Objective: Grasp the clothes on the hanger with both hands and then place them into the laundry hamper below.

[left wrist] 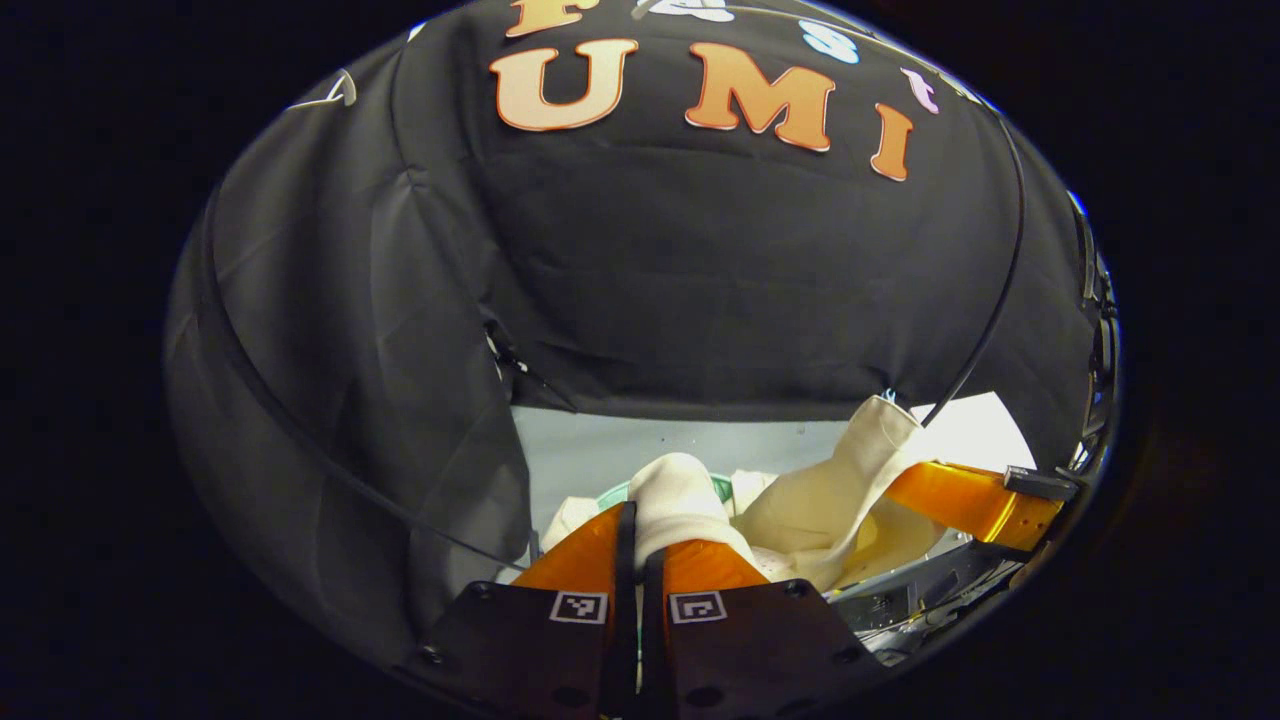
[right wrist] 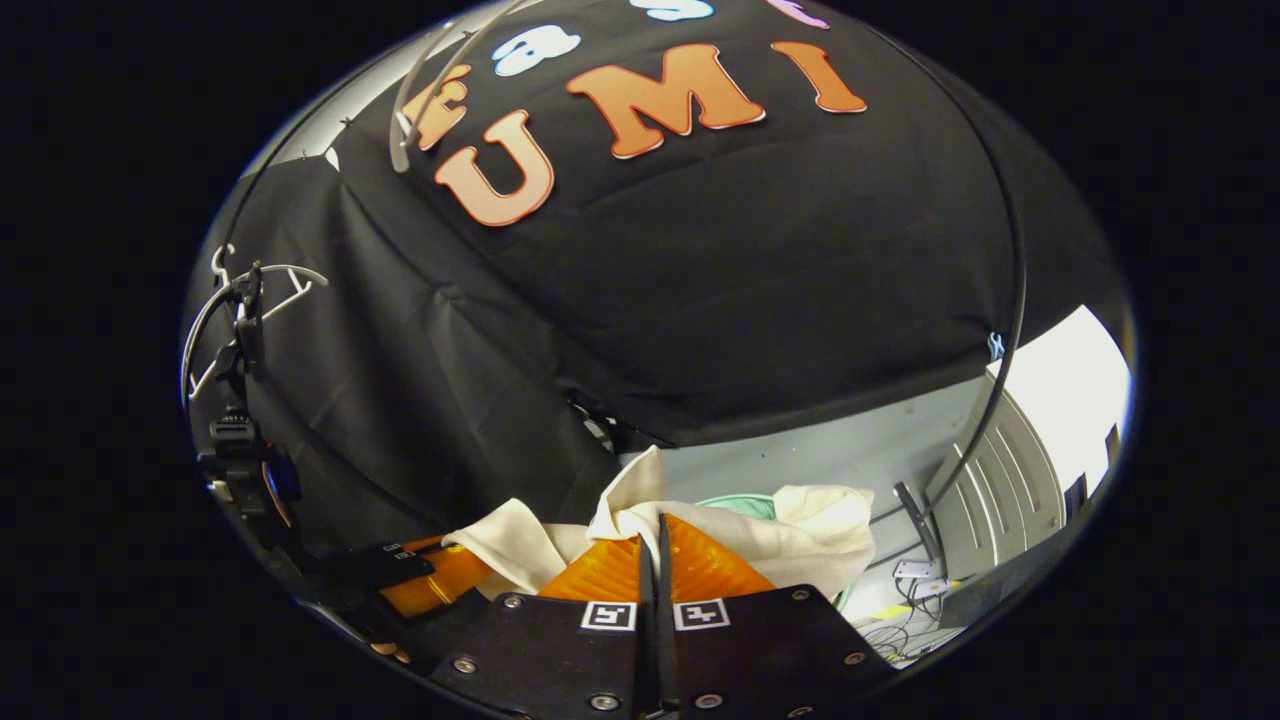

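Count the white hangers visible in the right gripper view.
2: one hanger hangs at the left edge against the black cloth; another hanger curves near the top. Others may be hidden.

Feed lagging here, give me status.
Left gripper shut on cream garment; right gripper shut on it too. Garment off the white hanger, hamper rim unclear. Nothing blocking.

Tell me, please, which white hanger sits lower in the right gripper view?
The left-edge hanger, by the black mount; the other hanger arcs near the top.
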Demonstrator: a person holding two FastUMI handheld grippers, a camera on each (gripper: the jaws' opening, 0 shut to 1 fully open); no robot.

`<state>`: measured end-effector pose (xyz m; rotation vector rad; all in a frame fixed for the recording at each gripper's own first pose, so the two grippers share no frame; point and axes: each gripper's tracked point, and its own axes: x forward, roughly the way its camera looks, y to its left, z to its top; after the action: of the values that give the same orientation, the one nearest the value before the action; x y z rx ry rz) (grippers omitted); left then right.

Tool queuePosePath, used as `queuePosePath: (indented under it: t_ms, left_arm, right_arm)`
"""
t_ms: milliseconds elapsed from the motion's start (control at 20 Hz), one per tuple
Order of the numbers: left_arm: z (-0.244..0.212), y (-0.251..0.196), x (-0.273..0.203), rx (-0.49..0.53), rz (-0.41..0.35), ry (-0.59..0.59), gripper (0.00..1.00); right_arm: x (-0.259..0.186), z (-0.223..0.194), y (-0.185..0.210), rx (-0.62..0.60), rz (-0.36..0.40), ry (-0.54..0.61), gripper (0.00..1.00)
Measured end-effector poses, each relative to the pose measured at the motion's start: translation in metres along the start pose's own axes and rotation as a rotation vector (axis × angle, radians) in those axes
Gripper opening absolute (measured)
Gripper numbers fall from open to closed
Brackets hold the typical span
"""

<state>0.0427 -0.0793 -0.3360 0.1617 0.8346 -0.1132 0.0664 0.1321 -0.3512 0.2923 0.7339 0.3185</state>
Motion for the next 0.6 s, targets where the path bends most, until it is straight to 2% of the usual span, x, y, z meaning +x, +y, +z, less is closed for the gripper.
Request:
queuePosePath:
  t_ms: [150, 250, 350, 400, 500, 550, 600]
  left_arm:
    - [-0.028, 0.006, 0.007, -0.011, 0.006, 0.100, 0.07]
    - [-0.039, 0.012, 0.010, -0.031, 0.019, 0.141, 0.10]
    - [-0.047, 0.017, 0.010, -0.051, 0.028, 0.167, 0.13]
    - [-0.048, 0.021, 0.010, -0.058, 0.033, 0.172, 0.18]
    - [-0.054, 0.022, 0.012, -0.077, 0.031, 0.195, 0.19]
    - [-0.053, 0.024, 0.011, -0.080, 0.036, 0.189, 0.16]
    - [-0.049, 0.027, 0.012, -0.077, 0.046, 0.181, 0.23]
  right_arm:
    - [0.008, -0.024, -0.018, -0.022, -0.064, 0.064, 0.01]
    - [0.012, -0.034, -0.028, -0.049, -0.103, 0.103, 0.04]
    - [0.011, -0.039, -0.034, -0.081, -0.135, 0.133, 0.06]
    - [0.010, -0.049, -0.039, -0.091, -0.151, 0.146, 0.09]
    - [0.010, -0.059, -0.041, -0.096, -0.175, 0.165, 0.10]
    - [0.010, -0.060, -0.040, -0.093, -0.179, 0.173, 0.11]
    - [0.010, -0.063, -0.040, -0.091, -0.182, 0.183, 0.12]
